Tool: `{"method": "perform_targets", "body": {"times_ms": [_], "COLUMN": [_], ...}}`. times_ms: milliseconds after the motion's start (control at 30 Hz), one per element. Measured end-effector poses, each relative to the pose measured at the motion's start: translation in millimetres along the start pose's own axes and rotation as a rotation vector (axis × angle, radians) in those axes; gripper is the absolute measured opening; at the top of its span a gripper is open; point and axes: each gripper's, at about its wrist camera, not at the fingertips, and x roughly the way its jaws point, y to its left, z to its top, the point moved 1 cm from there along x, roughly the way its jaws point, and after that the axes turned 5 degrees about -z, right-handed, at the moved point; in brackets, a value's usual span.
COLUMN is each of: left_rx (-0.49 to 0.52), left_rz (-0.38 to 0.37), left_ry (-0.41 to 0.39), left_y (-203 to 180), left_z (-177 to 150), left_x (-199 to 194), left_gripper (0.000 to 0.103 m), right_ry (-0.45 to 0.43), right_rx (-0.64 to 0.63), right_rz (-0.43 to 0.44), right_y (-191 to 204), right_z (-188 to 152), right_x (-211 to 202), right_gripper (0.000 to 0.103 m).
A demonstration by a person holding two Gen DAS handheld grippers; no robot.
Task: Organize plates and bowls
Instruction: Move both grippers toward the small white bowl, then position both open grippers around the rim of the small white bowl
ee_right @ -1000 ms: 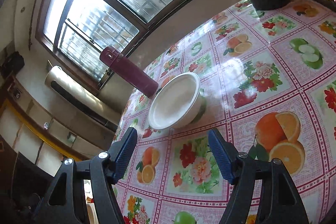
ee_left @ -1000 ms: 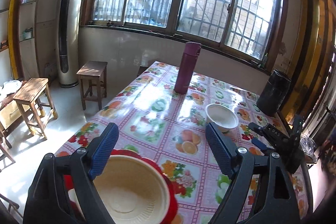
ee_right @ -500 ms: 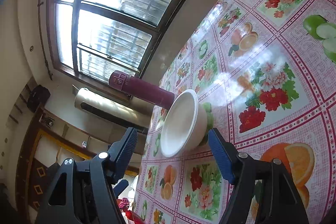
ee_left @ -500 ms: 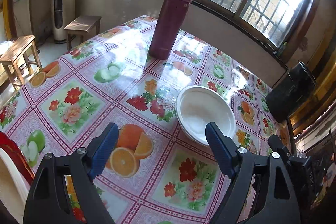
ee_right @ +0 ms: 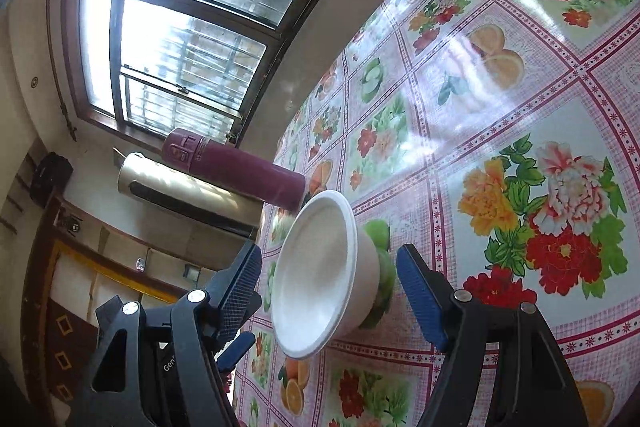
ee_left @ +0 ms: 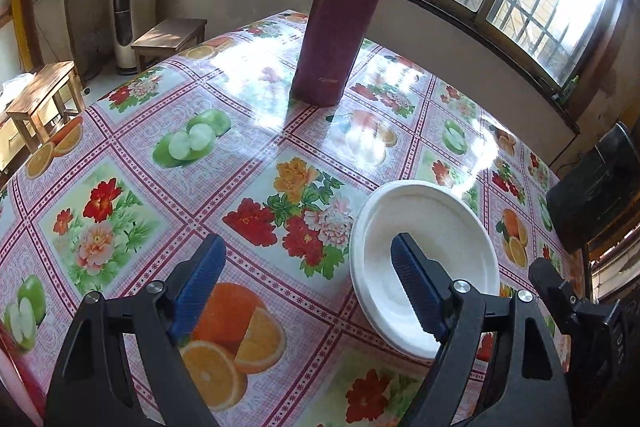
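L tongs point(ee_left: 306, 287): blk frame | blue ribbed pads | silver screws

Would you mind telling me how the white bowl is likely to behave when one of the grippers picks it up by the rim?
The white bowl looks thin-walled and matte, probably a light disposable one, so its rim may flex under the pads. It sits on a glossy tablecloth, so a nudge would likely slide it. Its base looks narrower than its rim, so uneven pressure might tip it.

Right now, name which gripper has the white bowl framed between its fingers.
The right gripper: the white bowl sits between its open fingers. The left gripper frames mostly tablecloth, the bowl behind one finger.
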Motion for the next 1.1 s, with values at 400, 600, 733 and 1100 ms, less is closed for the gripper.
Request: {"method": "perform_targets", "body": {"times_ms": [400,600,733,1100], "left_rx": [0.056,0.068,0.09,0.113], "left_rz": [-0.048,-0.072,-0.074,-0.081], "left_ry": [0.042,0.072,0.073,0.076], "left_y": [-0.5,-4.3,-8.7,-11.4], "left_z": [-4.6,-8.6,-10.1,-11.2], "left_x": [18.7,25.0,26.2,31.0], "left_gripper": [0.085,0.085,0.085,0.096], "right_ry": [-0.038,-0.034,-0.053,-0.056], "right_rx": [-0.076,-0.1,-0.116,-0.148], "right_rz": [-0.033,-0.041,-0.054,-0.071], "right_y": [4.0,8.5,13.7,19.7], "right_z": [-3.8,-7.2,-7.4,-9.8], "right_x": [4.5,5.1,4.4,6.4], "right_gripper": [0.072,0.072,0.072,0.072]}}
